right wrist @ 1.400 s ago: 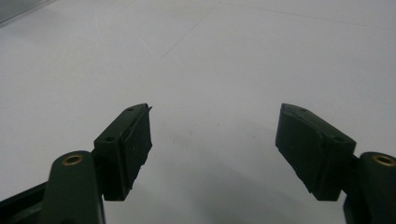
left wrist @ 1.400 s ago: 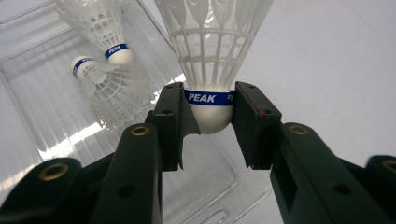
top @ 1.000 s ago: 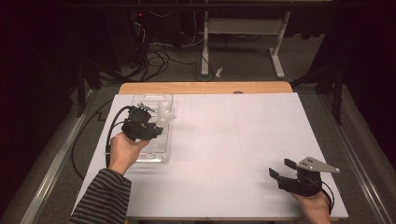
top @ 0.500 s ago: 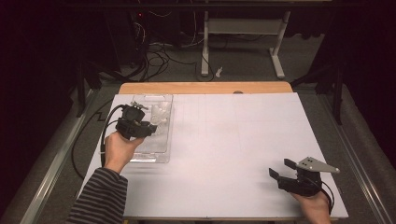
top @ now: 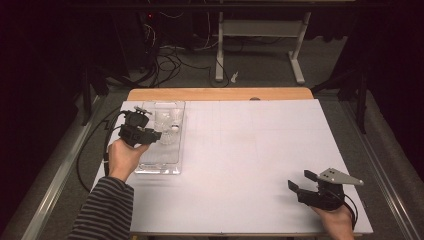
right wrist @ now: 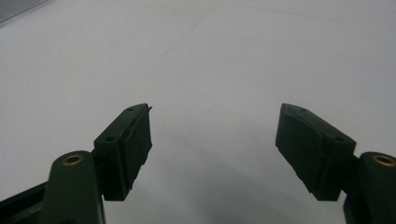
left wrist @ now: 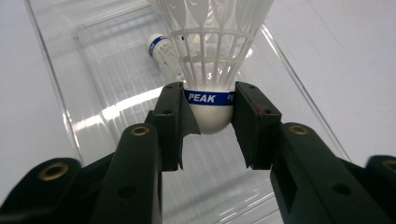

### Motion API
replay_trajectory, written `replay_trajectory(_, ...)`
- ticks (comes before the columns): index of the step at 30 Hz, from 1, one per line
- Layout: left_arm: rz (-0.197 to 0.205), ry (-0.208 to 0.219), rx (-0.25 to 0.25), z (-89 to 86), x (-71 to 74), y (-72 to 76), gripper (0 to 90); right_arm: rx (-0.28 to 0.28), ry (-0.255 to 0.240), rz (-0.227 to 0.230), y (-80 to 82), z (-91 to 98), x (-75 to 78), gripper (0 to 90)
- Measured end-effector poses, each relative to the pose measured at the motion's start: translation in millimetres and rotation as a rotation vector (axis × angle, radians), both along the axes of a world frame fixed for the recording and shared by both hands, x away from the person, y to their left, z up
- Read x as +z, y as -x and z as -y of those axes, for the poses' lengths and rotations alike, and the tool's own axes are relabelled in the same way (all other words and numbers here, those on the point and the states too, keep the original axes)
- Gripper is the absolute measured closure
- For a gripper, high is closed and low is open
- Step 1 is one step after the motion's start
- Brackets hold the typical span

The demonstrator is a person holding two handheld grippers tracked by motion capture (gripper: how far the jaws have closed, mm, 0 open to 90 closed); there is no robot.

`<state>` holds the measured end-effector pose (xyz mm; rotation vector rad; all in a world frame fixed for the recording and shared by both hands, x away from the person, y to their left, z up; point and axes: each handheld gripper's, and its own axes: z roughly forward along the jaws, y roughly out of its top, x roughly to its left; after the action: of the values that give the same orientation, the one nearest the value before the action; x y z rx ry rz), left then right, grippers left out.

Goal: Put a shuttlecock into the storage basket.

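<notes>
Beneath both pairs of tongs: table (top: 250,150), large, covered with a white sheet, a strip of bare wood showing along its far edge, beyond the left tongs.

Directly under the left tongs: tray (top: 167,162), clear plastic, long and shallow, lying on the white sheet; seen in the left gripper view (left wrist: 60,93) as ribbed and glossy, running away from the jaws.

Well apart from the left tongs, at the near edge of the table: right tongs (top: 300,181), black, held in a hand, a grey three-cornered plate on top. Jaws spread wide, nothing between them; in the right gripper view (right wrist: 215,140) bare white sheet lies between and beyond the pads.

Over the tray: left tongs (top: 159,134), black, cable trailing from them, held in a hand with a striped sleeve behind it. Jaws pinching a shuttlecock; in the left gripper view (left wrist: 208,126) both pads press on its base from either side.

Between the pads of the left tongs: shuttlecock (left wrist: 210,70), white, with a blue band marked PEAK, rounded cork toward the camera, skirt fanning away from the jaws. In the high view (top: 172,131) it shows just beyond the jaw tips.

Just beyond the held one, lying in the tray: second shuttlecock (left wrist: 161,49), white, blue band, on its side; partly hidden behind the first one's skirt.
</notes>
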<state>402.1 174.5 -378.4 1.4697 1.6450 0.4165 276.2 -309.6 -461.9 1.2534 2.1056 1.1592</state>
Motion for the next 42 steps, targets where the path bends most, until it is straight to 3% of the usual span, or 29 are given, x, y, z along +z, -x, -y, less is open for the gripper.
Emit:
replay_trajectory(11,-0.012,-0.020,0.063,-9.4,-7.8,-13.5,64.8,0.000,0.001,0.000,0.0,-0.1,-0.1,27.5)
replay_trajectory(23,-0.022,-0.060,0.098,-7.4,-17.1,-29.1,64.8,0.001,0.000,-0.001,-0.1,0.1,-0.1,27.5)
replay_trajectory(42,-0.046,-0.082,0.146,-10.4,-29.6,-46.7,64.7,0.001,0.000,0.002,-0.1,0.2,-0.1,27.5)
